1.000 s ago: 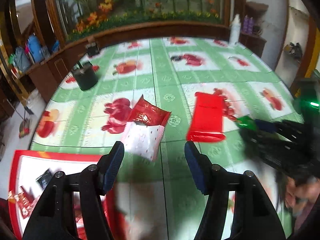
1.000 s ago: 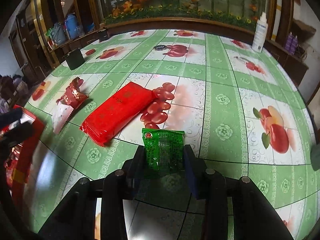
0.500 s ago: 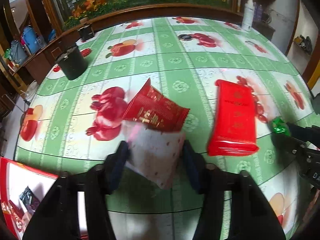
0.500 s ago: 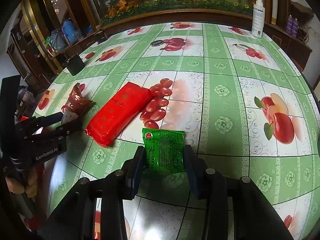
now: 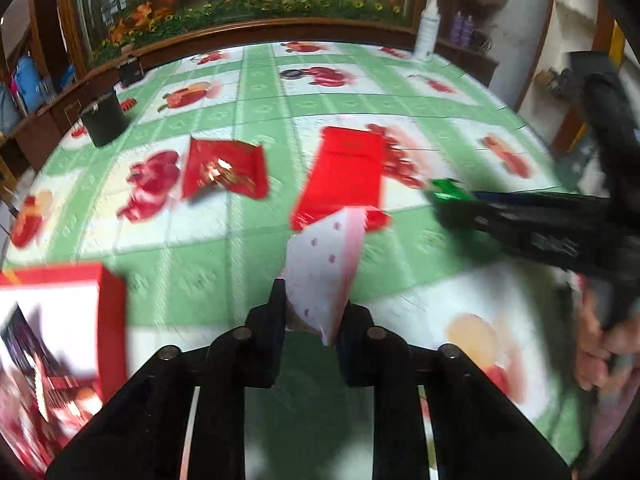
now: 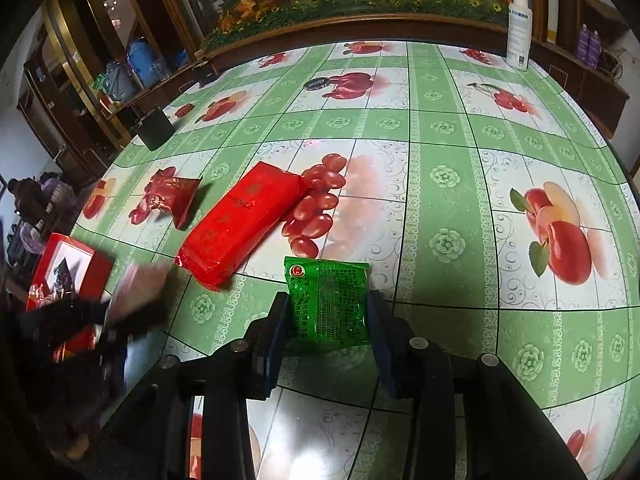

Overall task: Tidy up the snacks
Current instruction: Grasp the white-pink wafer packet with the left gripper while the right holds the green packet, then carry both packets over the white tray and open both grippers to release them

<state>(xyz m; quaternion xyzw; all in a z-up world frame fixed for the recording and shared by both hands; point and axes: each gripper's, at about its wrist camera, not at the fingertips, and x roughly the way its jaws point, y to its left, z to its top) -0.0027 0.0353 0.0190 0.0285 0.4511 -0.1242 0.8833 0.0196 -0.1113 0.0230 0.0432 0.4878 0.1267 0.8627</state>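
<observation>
Versus half a second back: the left claw (image 5: pixel 312 316) now has the white dotted packet (image 5: pixel 324 268) pinched between its fingers and lifted clear of the surface (image 6: pixel 440 128); before, the packet lay flat under the dark red crinkled packet (image 5: pixel 224 172) with the fingers straddling it. The dark red packet now lies alone on the surface, toward the left edge, uncovered. The left view is motion-blurred and the red tray (image 5: pixel 108 312) takes up more of its lower left.

Left claw: narrow, clamped on the lower end of the white packet, which stands tilted up and to the right between the pads. In the right view the left claw (image 6: pixel 132 300) is a dark blur at the near left corner, just beside the red tray (image 6: pixel 80 272), with a pale smear at its tip.

Right claw (image 6: pixel 328 316): unchanged, fingers closed on the sides of the green packet (image 6: pixel 328 300), held flat and pointing at the far edge. In the left view it reaches in from the right, with the green packet (image 5: pixel 448 192) at its tip and the right hand (image 5: pixel 600 344) gripping the handle.

The long red packet (image 6: pixel 244 220) lies flat mid-surface, between the dark red packet (image 6: pixel 172 196) and the green one, touching neither. A black cup (image 6: pixel 154 132) stands near the far left edge.
</observation>
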